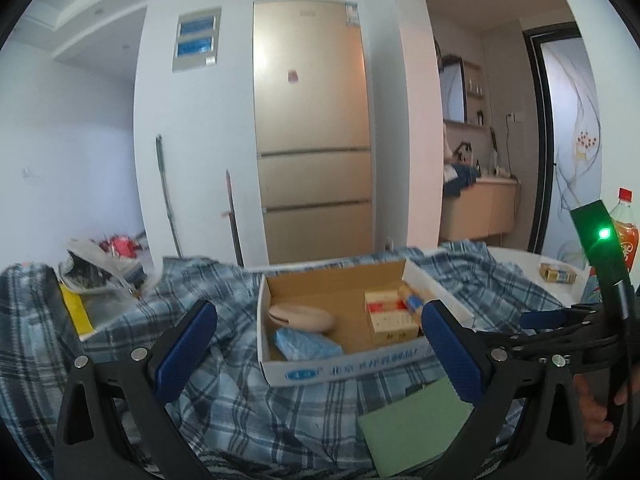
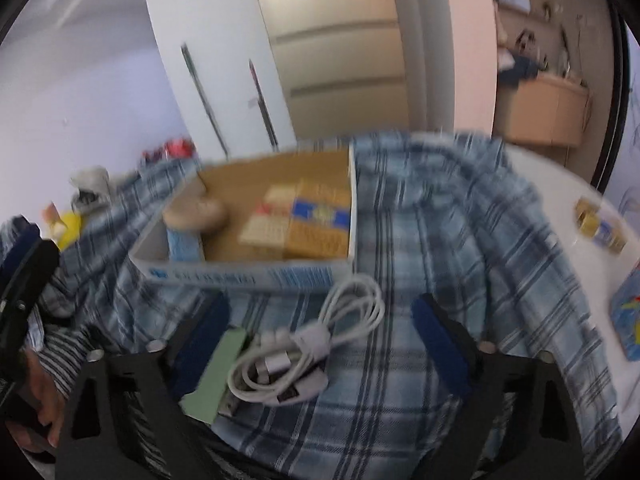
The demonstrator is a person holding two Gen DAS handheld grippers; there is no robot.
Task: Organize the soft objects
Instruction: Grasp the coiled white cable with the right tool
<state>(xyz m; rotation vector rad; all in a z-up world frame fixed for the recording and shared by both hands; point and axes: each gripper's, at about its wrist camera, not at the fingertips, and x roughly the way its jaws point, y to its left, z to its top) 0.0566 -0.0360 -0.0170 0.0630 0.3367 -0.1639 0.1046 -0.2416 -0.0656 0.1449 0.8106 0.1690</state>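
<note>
From the left wrist view, the left gripper (image 1: 320, 344) has its fingers wide apart and empty, facing the open cardboard box (image 1: 344, 364) on the plaid cloth (image 1: 224, 400). From the right wrist view, the right gripper (image 2: 320, 344) fingers stand apart around a coiled white cable (image 2: 316, 348), just near of the box; it looks light, floppy and slippery, best pinched at its tied middle.

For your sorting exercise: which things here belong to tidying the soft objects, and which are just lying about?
Job in hand: cardboard box, coiled white cable, green pad, plaid cloth.

Lying about: fridge, red-capped bottle, small packet on the table.
</note>
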